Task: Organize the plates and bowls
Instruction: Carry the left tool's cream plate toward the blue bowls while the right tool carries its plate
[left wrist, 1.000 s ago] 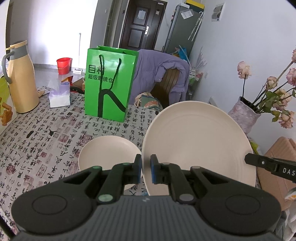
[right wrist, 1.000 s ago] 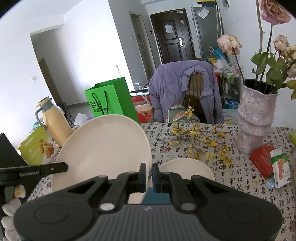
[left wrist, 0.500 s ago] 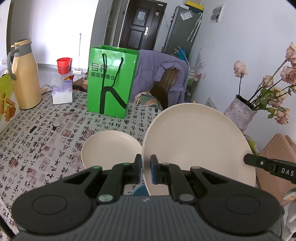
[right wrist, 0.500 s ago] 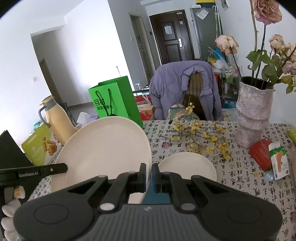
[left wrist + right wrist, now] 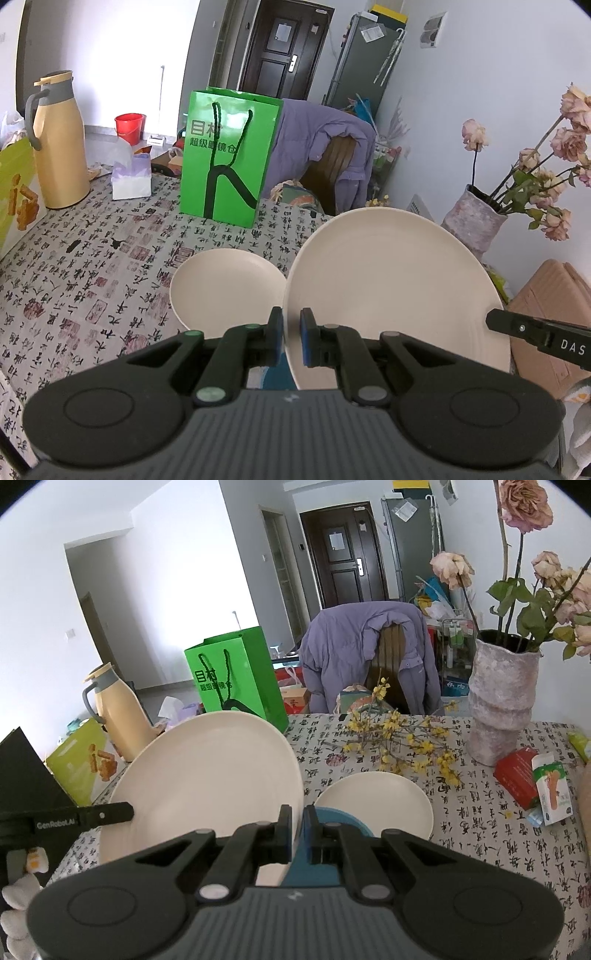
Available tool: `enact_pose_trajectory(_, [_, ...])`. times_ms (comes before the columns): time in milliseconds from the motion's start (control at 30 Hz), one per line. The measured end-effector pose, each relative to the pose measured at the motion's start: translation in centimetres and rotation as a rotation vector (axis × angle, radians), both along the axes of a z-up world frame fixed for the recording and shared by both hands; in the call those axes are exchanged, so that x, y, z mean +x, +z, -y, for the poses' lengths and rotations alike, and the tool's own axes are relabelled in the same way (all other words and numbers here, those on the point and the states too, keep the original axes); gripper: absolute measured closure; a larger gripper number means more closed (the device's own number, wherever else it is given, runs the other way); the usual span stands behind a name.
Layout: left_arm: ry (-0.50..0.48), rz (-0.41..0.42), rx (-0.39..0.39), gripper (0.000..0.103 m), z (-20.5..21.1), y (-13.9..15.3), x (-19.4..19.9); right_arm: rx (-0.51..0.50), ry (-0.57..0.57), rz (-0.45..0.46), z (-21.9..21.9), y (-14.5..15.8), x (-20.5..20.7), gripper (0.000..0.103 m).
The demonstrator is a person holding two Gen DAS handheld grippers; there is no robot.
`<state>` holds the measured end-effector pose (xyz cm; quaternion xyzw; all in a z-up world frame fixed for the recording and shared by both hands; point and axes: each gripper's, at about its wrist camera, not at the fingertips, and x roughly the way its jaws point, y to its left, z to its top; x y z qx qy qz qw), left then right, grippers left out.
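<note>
Plate [image 5: 391, 280] stands on edge, rim pinched between both tongs [image 5: 291, 341].

A large cream plate [image 5: 391, 288] with a smooth, matt finish is held above a table covered in cloth [image 5: 92, 266] printed with black lettering. Beside the plate, a smaller plate [image 5: 225, 288] has the same matt cream surface. Behind it stands a glossy green paper bag [image 5: 229, 155] with cord handles. Right of the plate is a rough, stone-like vase [image 5: 498, 698]. Left of the bag stands a smooth tan plastic jug [image 5: 59, 140]. The grippers look like matt black plastic.
</note>
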<state>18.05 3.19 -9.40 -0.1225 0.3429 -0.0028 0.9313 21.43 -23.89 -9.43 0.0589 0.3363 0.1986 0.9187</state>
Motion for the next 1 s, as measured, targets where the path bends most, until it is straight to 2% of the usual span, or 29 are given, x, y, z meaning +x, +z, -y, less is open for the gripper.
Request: enact_pose_trajectory(1000, [-0.011,0.031,0.005,0.093,-0.6,-1.1,-7.2,0.004,-0.018,0.028,-0.6,-0.8,-7.8,0.097])
